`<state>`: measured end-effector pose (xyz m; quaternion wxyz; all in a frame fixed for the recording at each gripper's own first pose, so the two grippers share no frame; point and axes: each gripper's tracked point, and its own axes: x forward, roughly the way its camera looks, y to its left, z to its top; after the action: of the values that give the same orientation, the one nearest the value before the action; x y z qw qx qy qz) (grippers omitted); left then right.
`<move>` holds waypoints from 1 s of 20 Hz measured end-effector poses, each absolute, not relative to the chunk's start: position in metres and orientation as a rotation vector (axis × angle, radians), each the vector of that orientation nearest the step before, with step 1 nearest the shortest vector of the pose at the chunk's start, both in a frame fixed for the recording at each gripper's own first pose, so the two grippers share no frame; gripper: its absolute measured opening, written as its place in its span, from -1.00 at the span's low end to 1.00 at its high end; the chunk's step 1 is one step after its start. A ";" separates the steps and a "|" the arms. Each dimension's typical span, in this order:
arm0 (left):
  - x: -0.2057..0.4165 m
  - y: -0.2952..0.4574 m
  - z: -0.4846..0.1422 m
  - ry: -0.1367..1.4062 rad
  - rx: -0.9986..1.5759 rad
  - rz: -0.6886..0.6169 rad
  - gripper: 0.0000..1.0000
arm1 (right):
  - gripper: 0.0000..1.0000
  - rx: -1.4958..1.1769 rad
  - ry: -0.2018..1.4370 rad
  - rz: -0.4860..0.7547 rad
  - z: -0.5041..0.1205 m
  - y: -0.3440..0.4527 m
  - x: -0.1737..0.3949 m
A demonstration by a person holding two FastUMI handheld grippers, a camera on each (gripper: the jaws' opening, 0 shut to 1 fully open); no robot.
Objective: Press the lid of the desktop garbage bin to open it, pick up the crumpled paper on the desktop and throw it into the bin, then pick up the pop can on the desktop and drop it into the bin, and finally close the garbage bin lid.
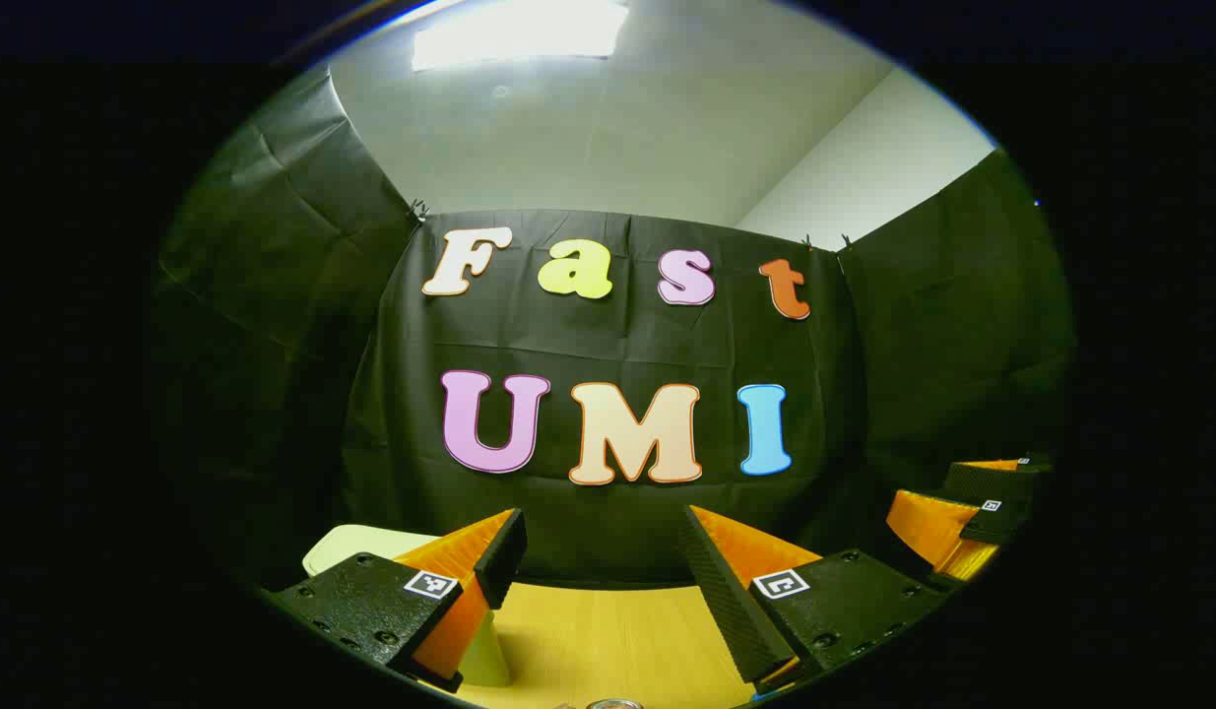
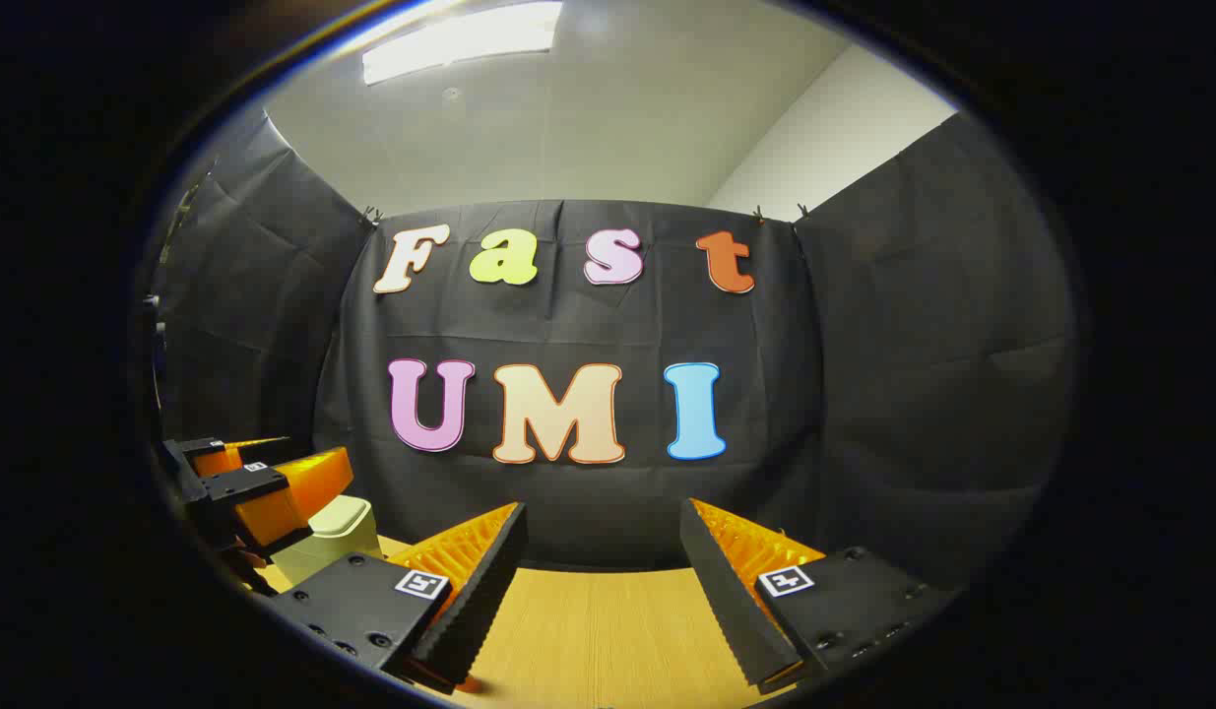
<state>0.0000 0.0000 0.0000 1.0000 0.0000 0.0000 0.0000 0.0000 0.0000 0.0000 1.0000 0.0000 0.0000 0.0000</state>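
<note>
A pale green bin (image 1: 356, 545) stands on the wooden table (image 1: 608, 630) at the left, partly hidden behind my left gripper's left finger. My left gripper (image 1: 600, 537) hovers open above the table, with nothing between its fingers. A round metal rim, seemingly the pop can's top (image 1: 612, 703), peeks in at the bottom edge. In the right gripper view the bin (image 2: 340, 527) sits at the far left with its lid down. My right gripper (image 2: 600, 527) is open and holds nothing over bare wood (image 2: 588, 630).
Black cloth walls close the booth at the back and on both sides. The right gripper's fingers (image 1: 928, 532) show at the right of the left gripper view. The left gripper's fingers (image 2: 302, 483) show just in front of the bin in the right gripper view.
</note>
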 end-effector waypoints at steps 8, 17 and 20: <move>-0.002 0.012 -0.003 0.013 0.011 0.038 0.82 | 0.96 0.027 0.025 0.055 -0.011 0.014 0.013; -0.002 0.030 -0.008 0.027 0.014 0.085 0.82 | 1.00 0.015 0.051 0.107 -0.020 0.031 0.024; -0.001 0.031 -0.009 0.033 0.012 0.088 0.84 | 0.96 0.024 0.051 0.112 -0.019 0.031 0.027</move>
<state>-0.0006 0.0306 -0.0093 0.9989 0.0059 0.0167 0.0439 0.0270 0.0307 -0.0192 0.9980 0.0119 0.0254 0.0560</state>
